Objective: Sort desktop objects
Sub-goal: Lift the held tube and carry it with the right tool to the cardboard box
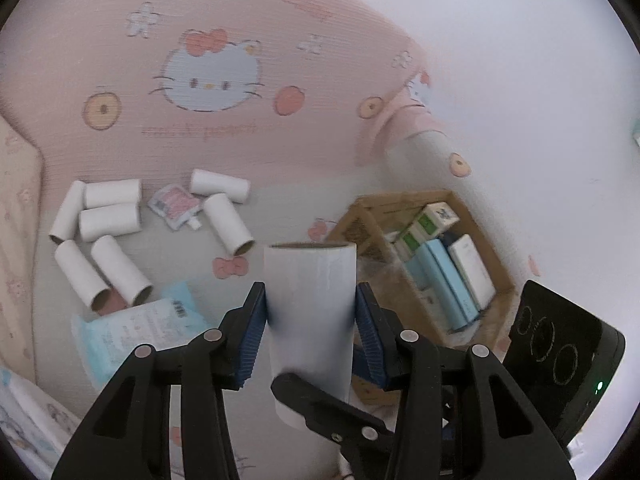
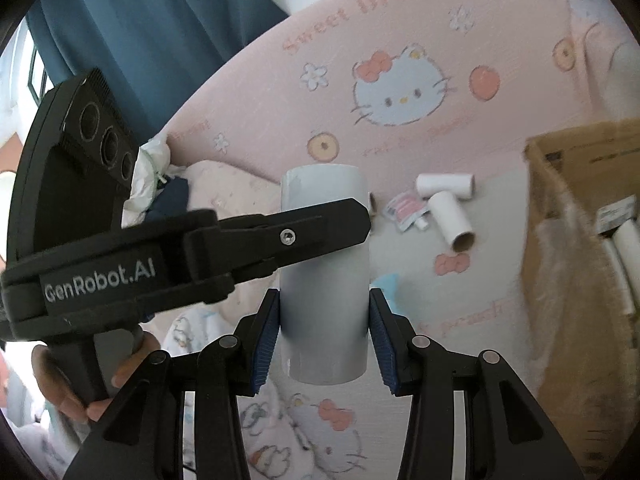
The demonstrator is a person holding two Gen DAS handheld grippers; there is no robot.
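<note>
2 claws hold 1 white paper tube [image 1: 310, 304] at once, lifted above the bedsheet [image 1: 256, 216] with its long axis running away from both cameras. The left claw [image 1: 310, 312] has its blue pads [image 1: 252, 332] pressed on the tube's sides about midway along. The right claw [image 2: 323, 330] grips the same tube [image 2: 323, 280] nearer the end that faces its camera, with the pads touching both flanks. Each claw stands about half open, because the tube fills the gap. From the right wrist view, a finger of the left claw crosses the tube's upper part, so the 2 grips sit one behind the other along the tube. A hand [image 2: 72, 384] holds the left tool's grip.

A cardboard box [image 1: 436, 264] lies below and to the right of the tube in the left view, already holding small cartons [image 1: 448, 276]; in the right view its near wall [image 2: 560, 216] is just right of the tube, with white tubes [image 2: 624, 248] inside. My guess is that the tube goes there, and the right claw is nearer that wall. 1 claw must probably let go first.

Farther off, 7 more tubes [image 1: 112, 216] lie on the sheet, with a pink packet [image 1: 174, 204] between them and a blue wipes pack [image 1: 136, 332] nearer.
</note>
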